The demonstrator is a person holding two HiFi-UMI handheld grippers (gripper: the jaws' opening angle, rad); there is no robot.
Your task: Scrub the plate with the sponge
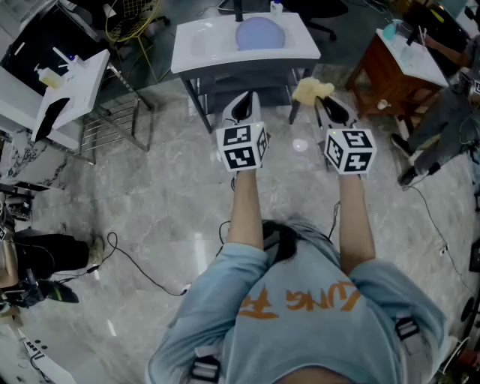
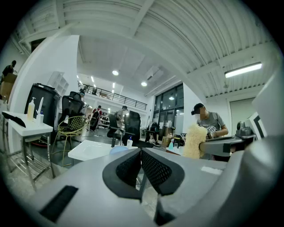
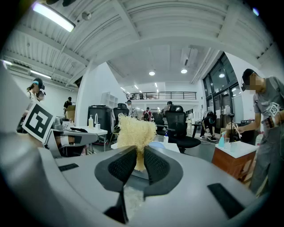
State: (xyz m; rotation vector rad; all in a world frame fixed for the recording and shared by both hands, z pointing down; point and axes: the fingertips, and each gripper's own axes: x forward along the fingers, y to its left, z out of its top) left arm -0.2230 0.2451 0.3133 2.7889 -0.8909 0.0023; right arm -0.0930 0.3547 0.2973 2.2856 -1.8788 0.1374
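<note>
- My left gripper [image 1: 241, 101] is held out in front of me, about level, over the shiny floor [image 1: 150, 195].
- Its jaws are pressed tight together. I see nothing between them.
- My right gripper [image 3: 138, 153] is just beside the left one and tips down a little.
- Its jaws are squeezing the yellow sponge [image 3: 135, 131]. The fluffy top of the sponge sticks up past the jaw tips.
- The plate [image 1: 260, 34] is pale blue. It lies flat on the white worktop [image 1: 195, 49] in front of me, near the middle.
- Both grippers are on my side of the worktop, apart from the plate. The sponge is in the air near the front right corner of the worktop and does not touch the plate.
- A small bottle [image 1: 277, 7] stands at the far edge of the worktop, just behind the plate.
- Each gripper has a cube [image 1: 241, 146] with black and white squares on it, close to my hands.
- A wooden table [image 1: 379, 71] stands off to my right, well apart from the worktop.
- A person [image 3: 266, 111] in grey stands next to that table.
</note>
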